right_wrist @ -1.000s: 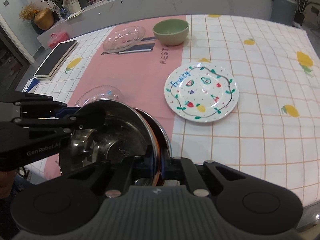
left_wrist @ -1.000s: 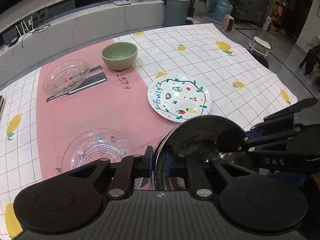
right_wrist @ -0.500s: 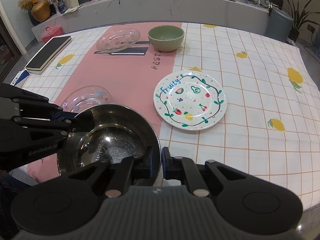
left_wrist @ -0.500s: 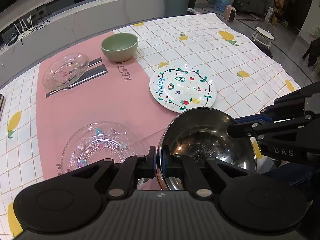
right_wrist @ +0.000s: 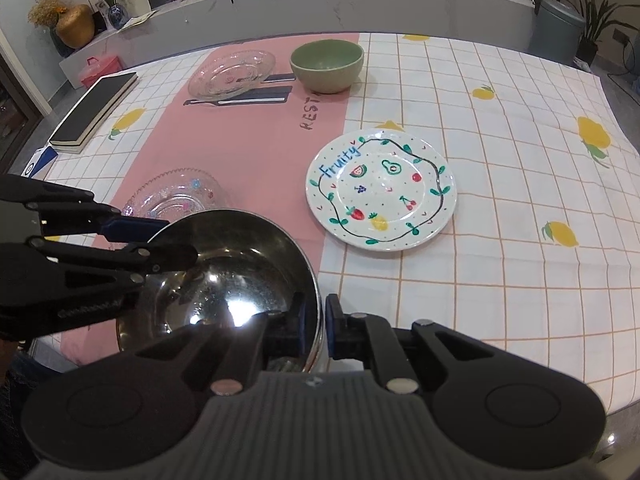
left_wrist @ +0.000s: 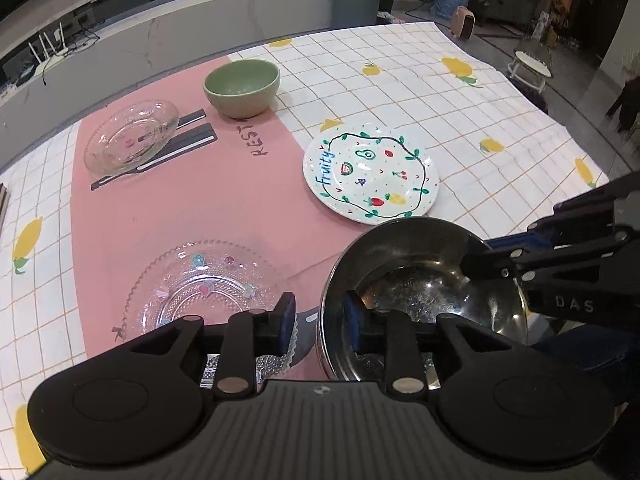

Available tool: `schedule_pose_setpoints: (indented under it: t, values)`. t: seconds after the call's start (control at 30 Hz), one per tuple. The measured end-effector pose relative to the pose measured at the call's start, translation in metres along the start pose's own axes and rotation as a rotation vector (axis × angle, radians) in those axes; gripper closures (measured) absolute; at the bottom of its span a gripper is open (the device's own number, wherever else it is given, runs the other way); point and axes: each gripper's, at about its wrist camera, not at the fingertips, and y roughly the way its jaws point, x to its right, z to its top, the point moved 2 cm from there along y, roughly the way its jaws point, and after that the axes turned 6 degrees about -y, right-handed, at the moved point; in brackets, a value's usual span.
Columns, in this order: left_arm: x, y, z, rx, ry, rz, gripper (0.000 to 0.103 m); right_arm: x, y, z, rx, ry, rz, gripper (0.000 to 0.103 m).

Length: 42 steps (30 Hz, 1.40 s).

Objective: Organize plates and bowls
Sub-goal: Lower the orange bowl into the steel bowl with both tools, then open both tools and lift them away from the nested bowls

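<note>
Steel bowl [left_wrist: 424, 292] sits low at the table's near edge in the left wrist view, level now rather than tipped as a second ago. Left gripper [left_wrist: 318, 322] is opening, its pads off the rim that runs between them.

Right wrist view: right gripper [right_wrist: 316, 326] opening slightly, pads still pinching the rim. Likely the bowl is set down and being released; plate [right_wrist: 380, 188] and green bowl [right_wrist: 327, 65] wait.

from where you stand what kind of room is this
Probably a home dining or living area: a table under a lemon-print tablecloth set with a painted fruit plate and a green bowl, with potted plants and a router on the ledge behind.
</note>
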Motion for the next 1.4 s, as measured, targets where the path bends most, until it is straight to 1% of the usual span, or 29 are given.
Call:
schedule_pose_setpoints:
  t: [0.1,0.2,0.33,0.53,0.73,0.83,0.93,1.03,1.2,1.3,1.4]
  values:
    - [-0.004,-0.004,0.002,0.011,-0.025,-0.028,0.071,0.003,-0.004,0.003,0.016,0.017,0.008,0.091]
    - [-0.007,-0.010,0.007,0.030,-0.049,-0.049,0.070,0.007,-0.012,0.008,0.042,0.039,0.008,0.084]
    - [-0.011,-0.018,0.017,0.071,-0.071,-0.058,0.062,0.010,-0.021,0.015,0.076,0.050,0.013,0.077]
    - [-0.022,-0.021,0.031,0.102,-0.141,-0.086,0.062,0.015,-0.030,0.029,0.119,0.067,0.016,0.075]
    - [-0.033,-0.015,0.039,0.114,-0.172,-0.053,0.061,0.015,-0.034,0.043,0.140,0.077,0.023,0.075]
    - [-0.044,-0.012,0.045,0.123,-0.200,-0.035,0.061,0.014,-0.036,0.054,0.144,0.084,0.029,0.072]
    - [-0.058,-0.006,0.055,0.152,-0.233,0.011,0.058,0.014,-0.039,0.070,0.165,0.101,0.047,0.071]
    - [-0.072,0.005,0.064,0.154,-0.274,0.048,0.058,0.015,-0.041,0.086,0.180,0.124,0.072,0.070]
    - [-0.087,0.018,0.077,0.156,-0.354,0.046,0.058,0.015,-0.037,0.105,0.177,0.135,0.094,0.066]
    - [-0.089,0.025,0.085,0.160,-0.374,0.047,0.057,0.016,-0.033,0.119,0.176,0.139,0.094,0.057]
    - [-0.091,0.031,0.089,0.152,-0.388,0.060,0.054,0.019,-0.026,0.135,0.177,0.160,0.099,0.056]
